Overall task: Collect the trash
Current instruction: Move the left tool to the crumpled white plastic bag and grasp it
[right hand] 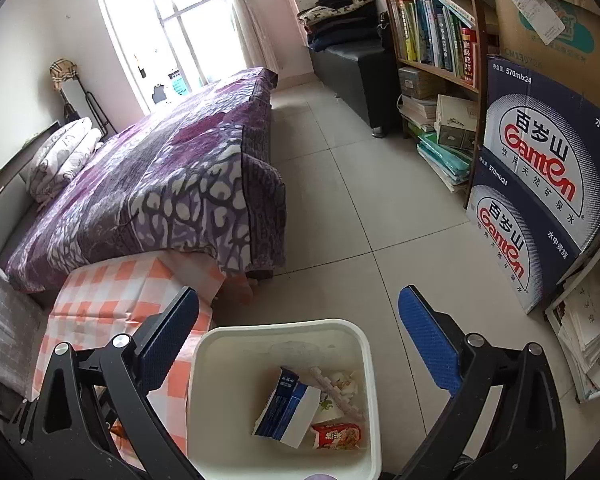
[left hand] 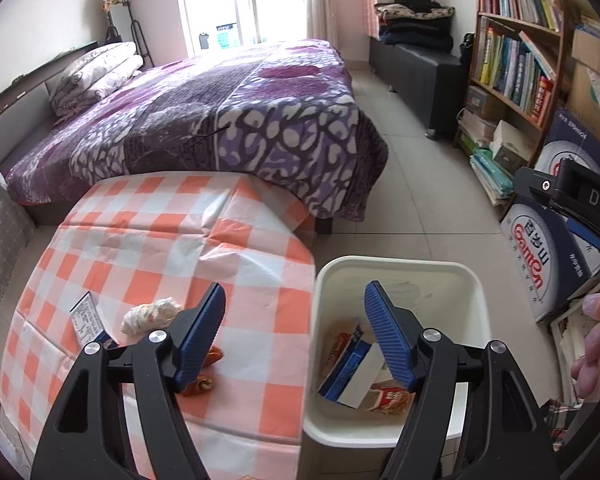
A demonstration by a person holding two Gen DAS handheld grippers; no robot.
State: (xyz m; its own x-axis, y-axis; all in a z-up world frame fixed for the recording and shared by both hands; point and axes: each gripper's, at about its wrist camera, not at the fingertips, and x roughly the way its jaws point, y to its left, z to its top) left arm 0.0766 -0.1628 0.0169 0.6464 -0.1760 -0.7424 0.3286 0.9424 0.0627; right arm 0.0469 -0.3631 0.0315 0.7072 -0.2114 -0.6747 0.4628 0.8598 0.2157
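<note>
A cream trash bin [left hand: 396,268] stands on the floor to the right of a small table with an orange checked cloth [left hand: 148,240]. It holds a blue-and-white box [left hand: 350,376] and a red snack wrapper [left hand: 390,398], also seen in the right wrist view [right hand: 288,412]. On the table lie a crumpled wrapper [left hand: 150,316], a printed card [left hand: 86,318] and an orange wrapper [left hand: 204,376]. My left gripper [left hand: 296,306] is open and empty, spanning the table edge and bin. My right gripper [right hand: 298,312] is open and empty above the bin [right hand: 284,330].
A bed with a purple blanket [left hand: 228,120] stands behind the table. A bookshelf [left hand: 516,56] and stacked water cartons [right hand: 540,184] line the right wall, with tiled floor [right hand: 360,200] between. A dark bench [left hand: 420,76] with folded clothes sits at the back.
</note>
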